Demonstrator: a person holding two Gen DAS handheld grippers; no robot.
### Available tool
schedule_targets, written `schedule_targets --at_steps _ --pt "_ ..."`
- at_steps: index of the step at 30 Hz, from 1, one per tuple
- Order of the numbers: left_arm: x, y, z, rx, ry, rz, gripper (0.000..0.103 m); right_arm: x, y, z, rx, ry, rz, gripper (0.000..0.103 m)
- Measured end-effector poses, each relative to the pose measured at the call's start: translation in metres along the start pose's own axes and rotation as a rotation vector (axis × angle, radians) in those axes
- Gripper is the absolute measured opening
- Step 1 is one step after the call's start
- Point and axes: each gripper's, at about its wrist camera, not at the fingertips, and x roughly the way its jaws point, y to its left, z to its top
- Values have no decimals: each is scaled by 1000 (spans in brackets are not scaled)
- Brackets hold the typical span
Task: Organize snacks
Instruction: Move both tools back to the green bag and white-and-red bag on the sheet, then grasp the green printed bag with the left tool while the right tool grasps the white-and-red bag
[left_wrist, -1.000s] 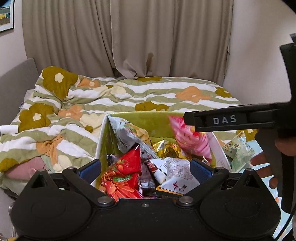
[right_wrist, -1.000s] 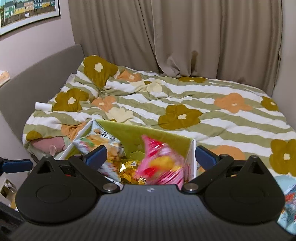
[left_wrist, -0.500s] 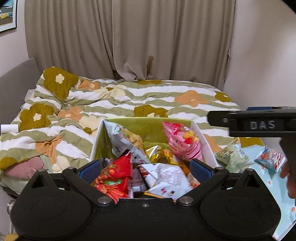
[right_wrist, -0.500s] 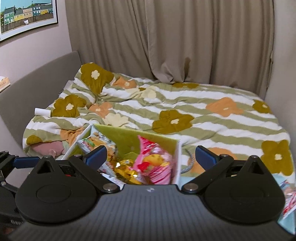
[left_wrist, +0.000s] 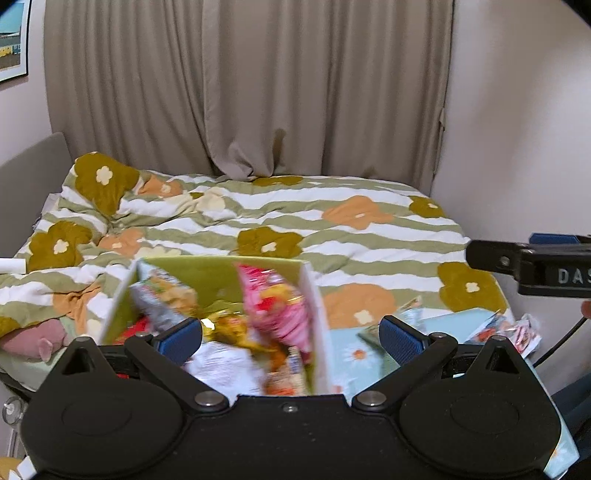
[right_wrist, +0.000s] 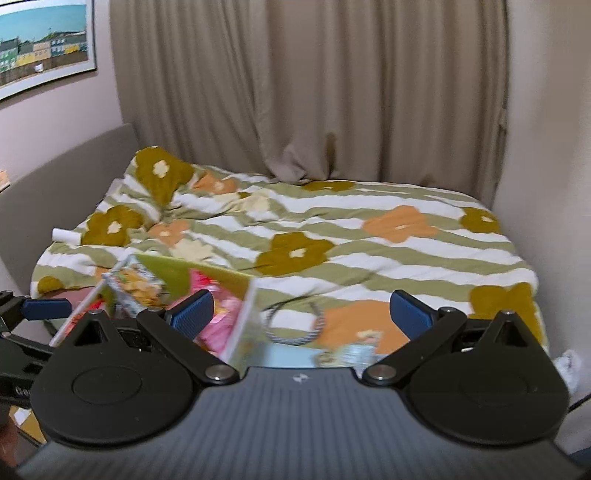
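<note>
Green-lined box (left_wrist: 221, 275) is sitting near-left, stuffed with snack packets (left_wrist: 275, 306); loose packets (left_wrist: 508, 328) are waiting on the blue mat to its right. Left gripper (left_wrist: 290, 334) and right gripper (right_wrist: 299, 312) are hovering released and empty, probably repositioning toward those strays.

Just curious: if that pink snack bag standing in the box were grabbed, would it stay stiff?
Probably not. The pink snack bag looks like thin crinkled film, so it would likely flex and feel light. It leans on the box wall, so it may flop once lifted.
</note>
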Motion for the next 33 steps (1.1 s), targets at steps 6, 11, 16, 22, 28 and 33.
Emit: schedule_targets --at_steps 6,11,16,22,28,33 --pt "20 -56 4 15 13 -15 103 -7 -67 -11 13 6 -46 103" --pt "51 -100 2 10 43 -25 103 1 -116 -25 24 40 -65 103" --pt "95 -131 -5 -11 93 -18 103 23 -160 -43 26 97 -76 103" --pt "154 -147 -13 -36 158 6 103 61 -201 -67 34 176 -95 103" --pt "204 -149 -23 -68 234 33 103 98 -226 -89 12 257 -97 103" --pt "228 -149 -32 -64 293 59 102 122 -234 -105 -8 315 -78 103"
